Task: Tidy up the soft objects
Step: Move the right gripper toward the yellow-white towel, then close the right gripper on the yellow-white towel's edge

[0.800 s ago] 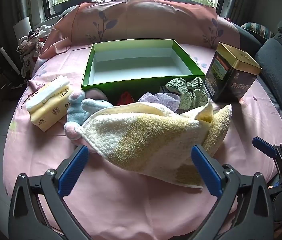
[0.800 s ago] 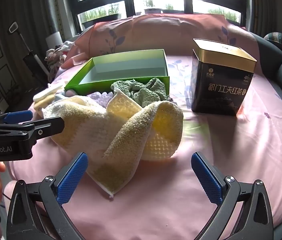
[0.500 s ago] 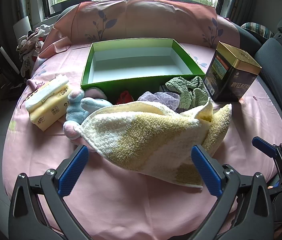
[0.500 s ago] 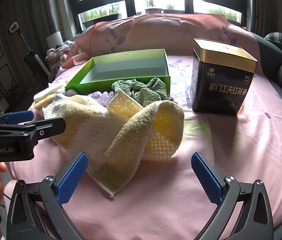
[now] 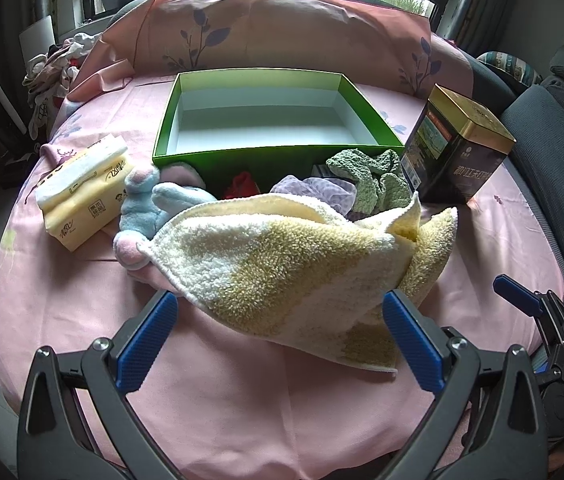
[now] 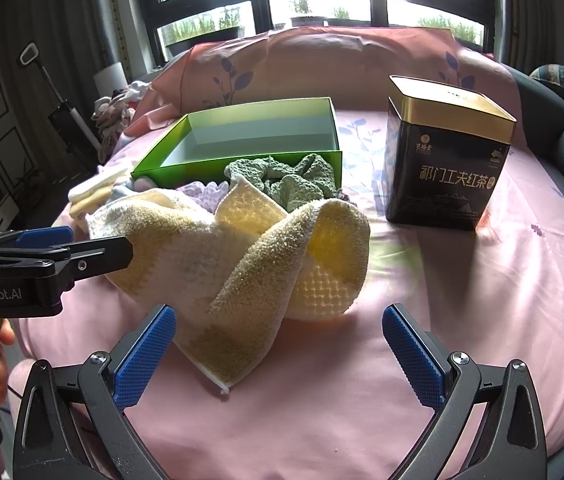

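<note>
Nothing has shifted since the earlier frames.
Box (image 5: 242, 148), far centre: empty.
Towel (image 5: 282, 264), near centre: loosely heaped, draped over the smaller soft items; lifting one edge may unfurl it and drag them.
Tin (image 6: 446, 156), right: could be knocked.
Left gripper (image 5: 278, 340), right gripper (image 6: 278, 344): jaws apart, holding nothing.

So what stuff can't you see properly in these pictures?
- Red thing, left wrist view: mostly hidden behind the yellow towel; can't tell what it is.
- Blue-and-pink plush toy, left wrist view: partly under the towel.
- Purple cloth, right wrist view: only a bit shows behind the towel.
- Tissue pack, right wrist view: half hidden.
</note>
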Tool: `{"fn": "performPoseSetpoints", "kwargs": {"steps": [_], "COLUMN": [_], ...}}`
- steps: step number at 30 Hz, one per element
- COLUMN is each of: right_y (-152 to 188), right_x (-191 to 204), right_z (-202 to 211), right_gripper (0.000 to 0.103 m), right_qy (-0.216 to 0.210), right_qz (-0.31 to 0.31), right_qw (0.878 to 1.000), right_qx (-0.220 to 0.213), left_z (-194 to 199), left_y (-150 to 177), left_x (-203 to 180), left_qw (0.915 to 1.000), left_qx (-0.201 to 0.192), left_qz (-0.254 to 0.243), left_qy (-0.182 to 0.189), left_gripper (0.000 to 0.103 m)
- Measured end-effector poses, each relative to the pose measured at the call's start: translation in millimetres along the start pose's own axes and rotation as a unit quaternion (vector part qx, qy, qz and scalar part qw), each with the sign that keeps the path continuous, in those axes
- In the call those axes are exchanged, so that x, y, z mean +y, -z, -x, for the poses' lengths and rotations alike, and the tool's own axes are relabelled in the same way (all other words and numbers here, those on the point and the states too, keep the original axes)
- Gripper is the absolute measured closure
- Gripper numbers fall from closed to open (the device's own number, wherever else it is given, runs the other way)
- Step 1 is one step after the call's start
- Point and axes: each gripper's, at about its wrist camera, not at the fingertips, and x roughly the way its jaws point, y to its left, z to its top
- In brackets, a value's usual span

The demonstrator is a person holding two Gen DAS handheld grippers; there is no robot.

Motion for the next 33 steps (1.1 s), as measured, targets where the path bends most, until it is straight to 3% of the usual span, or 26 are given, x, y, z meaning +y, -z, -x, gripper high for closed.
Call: {"fn": "performPoseSetpoints", "kwargs": {"steps": [11, 16, 20, 22, 28, 31, 33], "right_y": [6.4, 5.0, 0.1, -3.7, -11.5, -13.4, -14.5], "right_x": [-3.1, -13.1, -19.4, -19.7, -24.2, -25.6, -26.1], "right_z": [-8.5, -22.6, -32.0, -36.2, -47.2, -49.3, -52.9], "right_gripper": [0.000, 0.000, 0.000, 0.000, 0.002, 0.018, 0.049], "right_qy": [-0.032, -0.059, -0.078, -0.082, -0.103, -0.120, -0.126], "right_qz": [-0.007, -0.035, -0.049, -0.050, -0.070, -0.076, -0.078], "right_qw": [0.999, 0.998, 0.996, 0.995, 0.992, 0.990, 0.989], "right_qx": [-0.002, 0.005, 0.005, 0.004, -0.001, -0.002, 0.004], "left_z": [-7.2, -22.9, -31.1, -33.1, -37.6, -41.5, -43.8], "left_y": [-1.2, -2.0, -1.1, -4.7, -16.2, -19.3, -21.2], "left_x": [33.8, 55.2, 61.0, 61.1, 54.9, 53.8, 51.4], "left_qw": [0.9909, 0.9799, 0.9739, 0.9738, 0.9720, 0.9701, 0.9692], "left_qx": [-0.014, 0.022, 0.038, 0.029, -0.006, -0.005, -0.005], "left_qz": [0.066, 0.125, 0.144, 0.138, 0.118, 0.115, 0.113], "left_qy": [0.117, 0.154, 0.172, 0.178, 0.203, 0.214, 0.219], "left_gripper": [0.001, 0.002, 0.003, 0.009, 0.047, 0.067, 0.082]}}
